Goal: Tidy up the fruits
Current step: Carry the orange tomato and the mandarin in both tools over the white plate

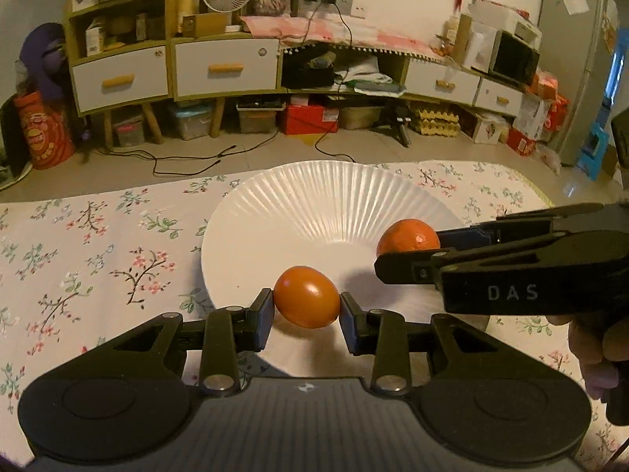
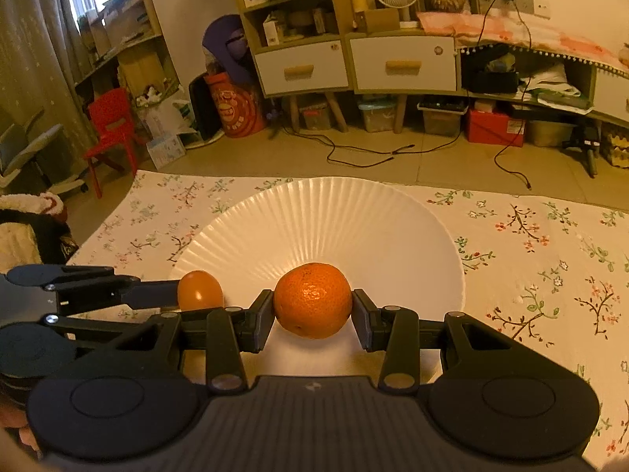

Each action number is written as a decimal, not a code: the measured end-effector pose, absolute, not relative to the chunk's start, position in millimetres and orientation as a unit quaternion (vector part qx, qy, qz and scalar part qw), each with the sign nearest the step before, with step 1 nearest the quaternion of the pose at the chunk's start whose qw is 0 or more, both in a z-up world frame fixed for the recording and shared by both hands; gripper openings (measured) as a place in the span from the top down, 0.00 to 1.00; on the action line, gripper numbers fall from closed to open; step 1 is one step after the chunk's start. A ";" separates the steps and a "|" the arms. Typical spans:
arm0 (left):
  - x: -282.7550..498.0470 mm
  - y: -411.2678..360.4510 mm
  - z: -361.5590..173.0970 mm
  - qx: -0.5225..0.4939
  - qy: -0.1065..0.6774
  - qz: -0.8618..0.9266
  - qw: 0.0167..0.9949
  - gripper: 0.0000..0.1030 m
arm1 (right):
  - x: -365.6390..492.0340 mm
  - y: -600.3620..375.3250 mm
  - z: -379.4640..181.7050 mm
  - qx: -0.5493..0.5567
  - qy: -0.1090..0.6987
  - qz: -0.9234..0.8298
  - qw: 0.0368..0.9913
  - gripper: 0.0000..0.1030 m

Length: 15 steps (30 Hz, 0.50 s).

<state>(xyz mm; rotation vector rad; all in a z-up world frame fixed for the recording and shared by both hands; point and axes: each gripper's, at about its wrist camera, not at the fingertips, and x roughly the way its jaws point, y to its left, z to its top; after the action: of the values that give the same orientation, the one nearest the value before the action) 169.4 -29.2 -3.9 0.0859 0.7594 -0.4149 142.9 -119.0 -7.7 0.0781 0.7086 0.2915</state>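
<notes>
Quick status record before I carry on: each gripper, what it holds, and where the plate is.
left gripper: shut on smooth orange fruit, above the plate's near part
right gripper: shut on mandarin, above the plate's centre
plate: white, ribbed, on the floral tablecloth; no fruit seen lying on it
fruit released: none yet

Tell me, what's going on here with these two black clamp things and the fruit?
A person is sorting fruit with a hand-held gripper in each hand. The left gripper has its fingers closed on a smooth orange fruit. The right gripper is clamped on a dimpled tangerine. Both fruits hang over a big white ribbed plate on a table with a flowered cloth. Nothing lies on the plate yet.
</notes>
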 end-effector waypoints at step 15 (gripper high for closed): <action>177.3 -44.9 -11.3 0.106 0.375 -0.229 0.892 0.62 | 155.3 -116.7 -16.5 0.018 0.369 0.127 0.921 0.62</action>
<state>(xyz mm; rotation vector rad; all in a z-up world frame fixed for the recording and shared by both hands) 177.3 -44.9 -11.3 0.2209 0.7786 -0.4751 155.3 -116.7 -16.5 0.0363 0.7585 0.2603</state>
